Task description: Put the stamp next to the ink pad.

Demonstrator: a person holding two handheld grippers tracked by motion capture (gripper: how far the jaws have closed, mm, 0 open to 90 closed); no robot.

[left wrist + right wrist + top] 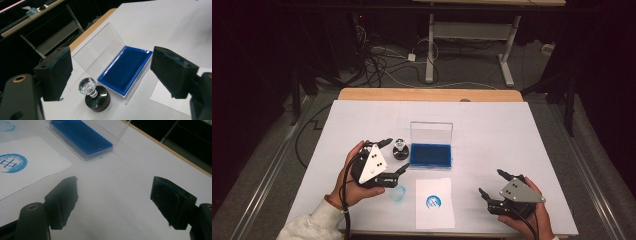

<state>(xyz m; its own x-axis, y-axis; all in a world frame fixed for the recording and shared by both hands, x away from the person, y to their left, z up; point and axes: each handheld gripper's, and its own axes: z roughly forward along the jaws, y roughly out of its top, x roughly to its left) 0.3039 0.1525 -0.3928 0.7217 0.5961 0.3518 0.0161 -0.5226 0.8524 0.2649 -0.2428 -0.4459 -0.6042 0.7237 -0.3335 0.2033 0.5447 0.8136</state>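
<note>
A stamp (400, 149) with a clear crystal knob (87, 86) and a round black base stands upright on the white table cover, just left of the ink pad. The blue ink pad (431, 155) (125, 71) (82, 137) lies in its case with the clear lid (431, 131) raised. My left gripper (394, 156) (112, 72) is open, its jaws wide on either side of the stamp without touching it. A white paper (434, 202) (37, 165) bears a round blue print (12, 163). At the front right, my right gripper (492, 183) (115, 202) is open over bare table and holds nothing.
A faint blue ink smudge (398, 194) marks the cover left of the paper. The wooden table edge (427, 94) runs along the back. Beyond it are a desk frame (472, 45) and cables (382, 60) on the floor.
</note>
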